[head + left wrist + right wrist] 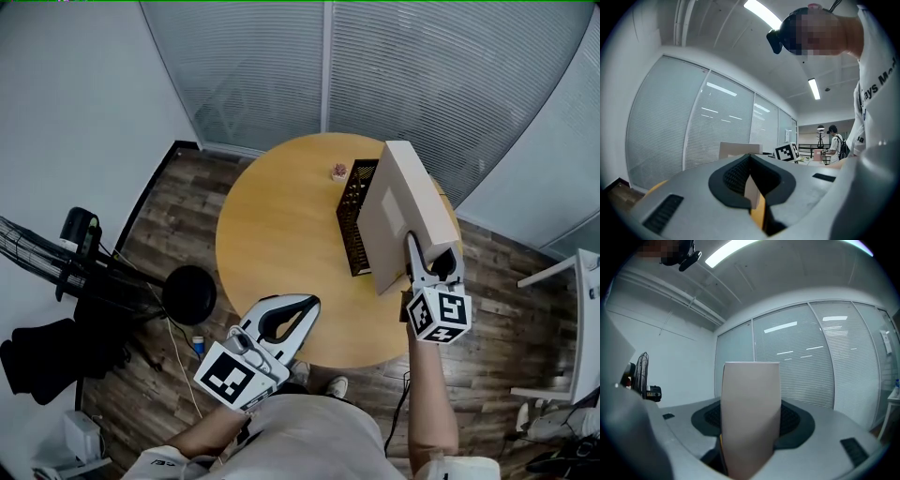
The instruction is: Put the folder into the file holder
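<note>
Beige folder [398,216] stands upright, clamped at its near bottom corner by R gripper [433,262], over the black mesh file holder [354,220] on round wooden table [272,244]; prob. lining up w/ a slot. L gripper [305,305] is closed on nothing, parked low, out of the way.
</note>
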Demonstrator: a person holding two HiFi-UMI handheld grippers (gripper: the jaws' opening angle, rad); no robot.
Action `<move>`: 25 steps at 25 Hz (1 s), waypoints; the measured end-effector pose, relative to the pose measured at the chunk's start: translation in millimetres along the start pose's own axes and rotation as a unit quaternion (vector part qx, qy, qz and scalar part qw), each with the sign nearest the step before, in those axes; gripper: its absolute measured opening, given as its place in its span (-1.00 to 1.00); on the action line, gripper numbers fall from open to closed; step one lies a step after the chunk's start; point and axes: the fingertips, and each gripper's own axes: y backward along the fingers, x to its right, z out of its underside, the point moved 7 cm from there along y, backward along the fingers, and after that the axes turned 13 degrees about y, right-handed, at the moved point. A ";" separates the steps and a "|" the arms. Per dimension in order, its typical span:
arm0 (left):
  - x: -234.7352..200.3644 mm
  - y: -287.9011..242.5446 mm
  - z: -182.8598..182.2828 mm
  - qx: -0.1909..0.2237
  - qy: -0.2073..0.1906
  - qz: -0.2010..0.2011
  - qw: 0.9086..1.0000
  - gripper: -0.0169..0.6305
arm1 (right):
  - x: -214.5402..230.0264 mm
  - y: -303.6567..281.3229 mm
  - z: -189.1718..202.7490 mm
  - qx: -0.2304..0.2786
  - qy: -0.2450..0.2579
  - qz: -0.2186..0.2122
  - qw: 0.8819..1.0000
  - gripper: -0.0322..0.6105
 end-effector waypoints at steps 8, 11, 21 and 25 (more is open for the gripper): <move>-9.5 5.3 0.3 0.000 0.007 -0.002 1.000 -0.88 | -6.9 -34.3 10.4 -0.004 0.007 0.009 1.000 0.02; -14.6 4.6 1.0 -0.003 0.005 -0.004 1.000 -0.88 | -6.8 -46.3 17.1 -0.006 0.010 0.010 1.000 0.02; -34.6 5.0 1.3 -0.011 0.011 -0.016 1.000 -0.88 | -9.7 -78.8 37.3 -0.011 0.004 0.015 1.000 0.02; -43.7 2.7 2.5 -0.013 0.015 -0.019 1.000 -0.88 | -12.3 -95.1 44.7 -0.015 0.002 0.019 1.000 0.02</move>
